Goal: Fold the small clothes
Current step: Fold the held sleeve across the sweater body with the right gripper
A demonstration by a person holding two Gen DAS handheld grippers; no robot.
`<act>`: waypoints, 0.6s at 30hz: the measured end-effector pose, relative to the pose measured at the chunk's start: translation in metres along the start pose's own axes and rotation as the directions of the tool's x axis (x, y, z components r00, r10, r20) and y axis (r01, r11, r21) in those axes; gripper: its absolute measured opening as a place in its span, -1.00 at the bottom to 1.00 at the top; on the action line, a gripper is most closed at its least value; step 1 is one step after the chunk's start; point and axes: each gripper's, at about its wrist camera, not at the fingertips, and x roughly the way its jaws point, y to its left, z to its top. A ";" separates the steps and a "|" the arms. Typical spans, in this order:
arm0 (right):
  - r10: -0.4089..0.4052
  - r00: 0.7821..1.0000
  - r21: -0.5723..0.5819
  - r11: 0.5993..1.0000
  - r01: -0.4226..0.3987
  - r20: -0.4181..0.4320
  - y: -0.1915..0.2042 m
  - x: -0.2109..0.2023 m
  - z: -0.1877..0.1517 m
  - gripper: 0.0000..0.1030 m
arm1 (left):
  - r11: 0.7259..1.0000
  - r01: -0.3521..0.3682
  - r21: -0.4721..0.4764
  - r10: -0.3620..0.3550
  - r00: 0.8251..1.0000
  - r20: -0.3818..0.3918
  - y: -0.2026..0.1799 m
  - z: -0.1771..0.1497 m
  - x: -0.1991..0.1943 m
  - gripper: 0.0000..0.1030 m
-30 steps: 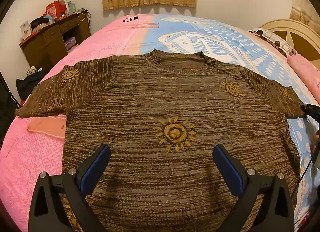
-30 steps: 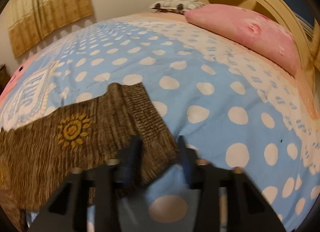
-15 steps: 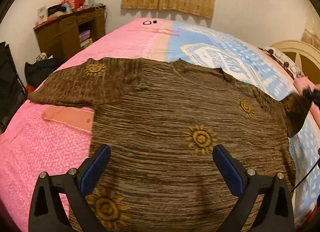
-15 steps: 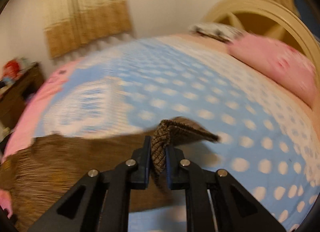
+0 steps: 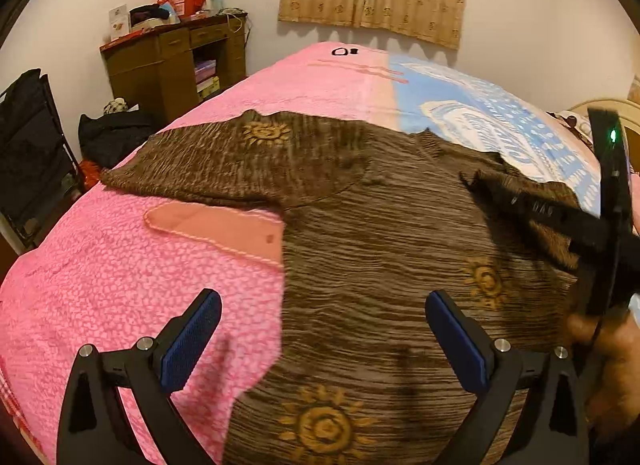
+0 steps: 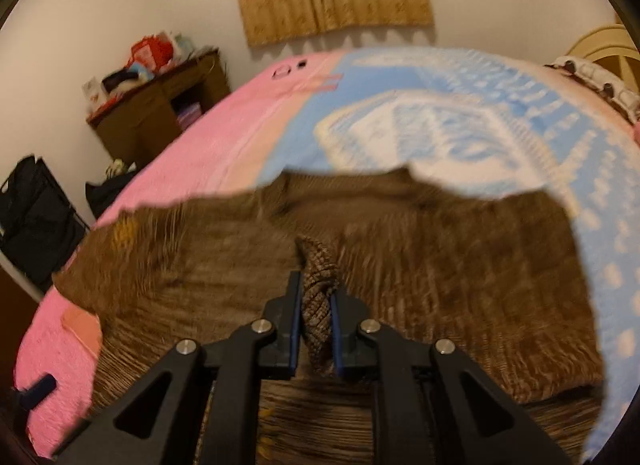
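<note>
The brown sweater (image 5: 384, 265) lies flat on the bed (image 5: 120, 285). The right gripper (image 6: 315, 319) is clamped on its sleeve cuff (image 6: 318, 285), carried over the sweater's body ahead. The left gripper (image 5: 320, 341) hangs wide open above the hem, holding nothing. The cuff is bunched between the jaws, so it could slip, or the sleeve could land twisted and wrinkle the fold.

The brown knitted sweater with sun motifs (image 5: 380, 233) runs off the lower edge of the left wrist view, its hem unseen. In the right wrist view its body (image 6: 440, 265) smears with motion blur. Clutter atop the dark wooden cabinet (image 5: 168, 65) is too small to identify.
</note>
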 end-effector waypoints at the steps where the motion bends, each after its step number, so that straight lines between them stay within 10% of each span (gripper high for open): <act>1: 0.015 1.000 0.009 1.000 -0.014 -0.012 -0.001 0.007 -0.003 -0.54 | 1.000 0.000 -0.002 0.000 1.000 -0.002 0.002 0.000 0.001 0.98; 5: 0.107 0.993 0.073 0.992 -0.103 -0.057 -0.012 0.006 -0.008 0.24 | 1.000 0.015 -0.011 -0.015 1.000 -0.023 0.004 -0.001 0.011 0.98; 7: 0.165 0.986 0.102 0.982 -0.162 -0.025 -0.020 -0.009 -0.004 0.28 | 1.000 0.018 -0.011 -0.018 0.999 -0.026 0.003 -0.001 0.013 0.98; 9: 0.150 0.988 0.091 0.984 -0.153 0.032 -0.028 -0.024 0.000 0.27 | 1.000 0.023 -0.014 -0.024 0.999 -0.033 0.001 -0.001 0.016 0.98; 13: 0.030 1.000 0.048 0.998 -0.030 -0.001 -0.042 -0.027 0.007 -0.59 | 0.999 0.040 -0.003 -0.040 0.998 -0.044 -0.007 -0.003 0.016 0.98; 18: 0.008 0.991 -0.004 1.000 -0.009 -0.135 -0.042 -0.012 -0.016 -0.53 | 0.999 0.023 0.038 -0.022 0.999 -0.028 -0.015 -0.004 0.013 0.98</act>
